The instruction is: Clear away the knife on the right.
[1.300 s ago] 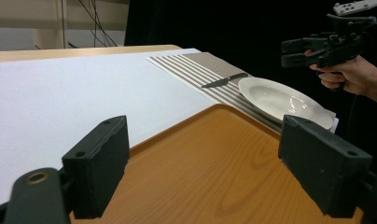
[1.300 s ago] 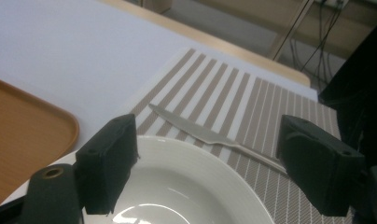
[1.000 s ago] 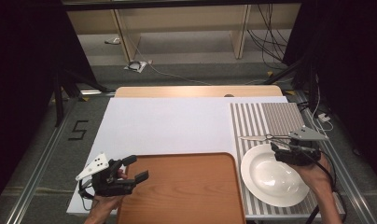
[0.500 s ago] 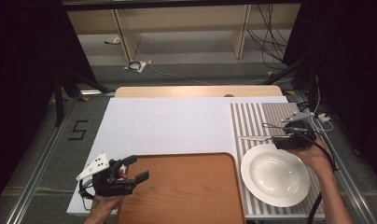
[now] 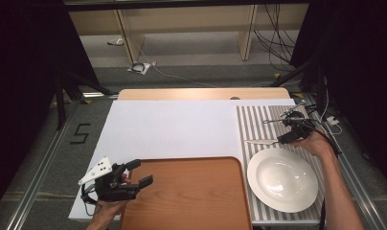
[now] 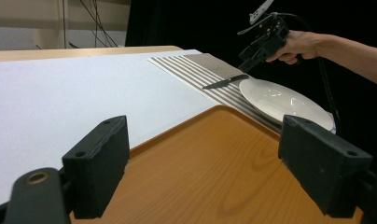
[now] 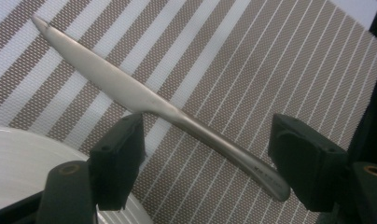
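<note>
White table [image 5: 172, 129] with striped placemat [image 5: 258, 120] and wooden tray [image 5: 187, 196]; both tongs wide, right ones [image 5: 283, 140] just narrowing over knife [image 5: 261, 142].

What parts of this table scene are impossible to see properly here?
- Knife: handle end sits behind the right tool in the right gripper view.
- White plate: cut off by that view's bottom-left edge.
- Wooden tray: near edge cut off in the high view.

Looks like a lab test rig: black curtains [image 5: 24, 72] at both sides, loose cables [image 5: 273, 38] at upper right, taped floor marking [image 5: 80, 134] at left.
</note>
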